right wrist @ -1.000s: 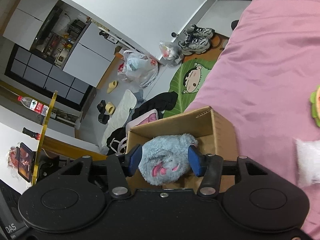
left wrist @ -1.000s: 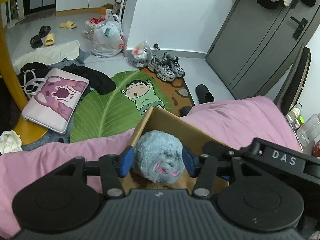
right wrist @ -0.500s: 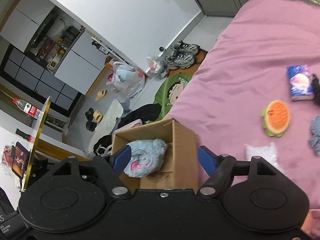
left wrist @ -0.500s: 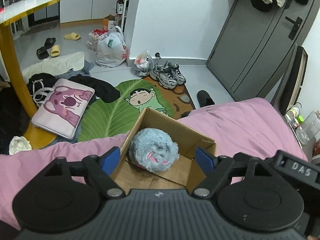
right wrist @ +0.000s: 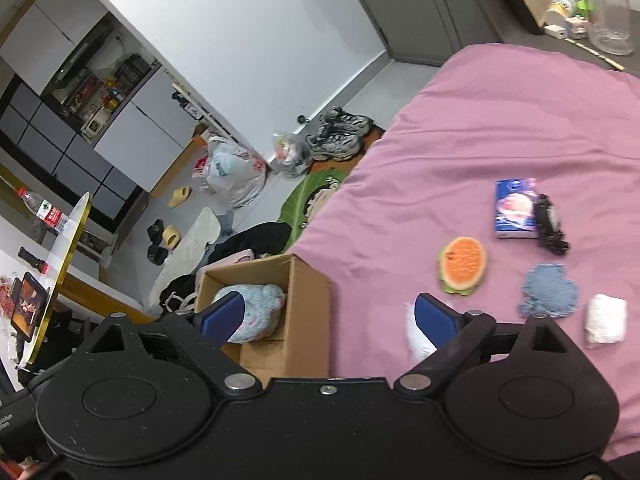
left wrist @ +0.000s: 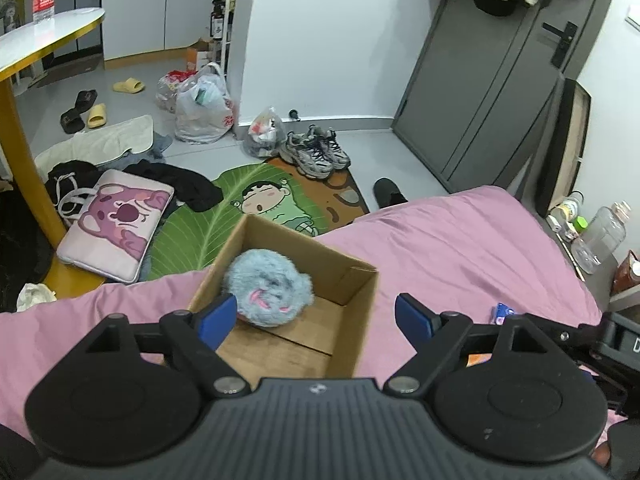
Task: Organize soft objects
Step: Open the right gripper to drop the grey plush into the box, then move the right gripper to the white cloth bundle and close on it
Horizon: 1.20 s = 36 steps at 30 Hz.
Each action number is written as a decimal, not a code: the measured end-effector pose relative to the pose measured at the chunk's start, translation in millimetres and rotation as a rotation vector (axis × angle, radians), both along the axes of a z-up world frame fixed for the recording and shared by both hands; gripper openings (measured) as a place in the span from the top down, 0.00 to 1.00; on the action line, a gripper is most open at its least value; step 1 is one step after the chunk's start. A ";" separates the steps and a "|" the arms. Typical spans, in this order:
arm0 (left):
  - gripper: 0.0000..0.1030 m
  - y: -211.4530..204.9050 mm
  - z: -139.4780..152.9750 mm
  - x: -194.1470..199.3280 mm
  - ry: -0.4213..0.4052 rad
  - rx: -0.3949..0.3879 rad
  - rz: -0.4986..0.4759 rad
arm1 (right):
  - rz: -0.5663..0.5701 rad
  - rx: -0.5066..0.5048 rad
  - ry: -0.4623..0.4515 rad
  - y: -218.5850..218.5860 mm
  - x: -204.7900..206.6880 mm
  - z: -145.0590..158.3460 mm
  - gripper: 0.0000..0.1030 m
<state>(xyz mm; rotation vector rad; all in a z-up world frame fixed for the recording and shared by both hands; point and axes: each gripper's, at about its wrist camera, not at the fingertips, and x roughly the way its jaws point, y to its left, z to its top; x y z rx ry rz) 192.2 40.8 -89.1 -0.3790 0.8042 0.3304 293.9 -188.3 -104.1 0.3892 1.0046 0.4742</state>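
A fluffy blue plush (left wrist: 269,294) lies inside an open cardboard box (left wrist: 352,332) at the foot edge of the pink bed; both also show in the right wrist view, the plush (right wrist: 256,312) and the box (right wrist: 308,304). My left gripper (left wrist: 316,320) is open and empty above the box. My right gripper (right wrist: 330,320) is open and empty, above the box's right side. On the bed lie an orange burger plush (right wrist: 464,264), a blue fluffy piece (right wrist: 550,290), a white roll (right wrist: 606,320), a blue packet (right wrist: 514,208), a black item (right wrist: 550,224) and a white fluffy thing (right wrist: 416,336).
The pink bed (left wrist: 460,248) ends near a green leaf rug (left wrist: 224,216), sneakers (left wrist: 316,152), bags (left wrist: 202,108) and clothes on the floor. A yellow-legged table (left wrist: 24,148) stands left. A grey door (left wrist: 492,80) is ahead. Bottles (left wrist: 604,232) stand right of the bed.
Both grippers opened and let go of the blue plush, which now rests in the box. Both pulled back and up; the right one swung right, bringing the other bed items into view.
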 end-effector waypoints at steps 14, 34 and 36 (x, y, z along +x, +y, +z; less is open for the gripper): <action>0.15 -54.0 10.9 0.4 0.018 0.039 -0.097 | -0.046 -0.046 0.001 -67.0 -11.5 3.3 0.03; 0.14 -123.1 -9.5 24.3 0.080 0.058 -0.227 | -0.172 -0.067 0.051 -165.5 -5.3 -20.4 0.03; 0.14 -128.2 -13.5 27.7 0.090 0.057 -0.235 | -0.173 -0.072 0.060 -170.6 -4.3 -24.6 0.03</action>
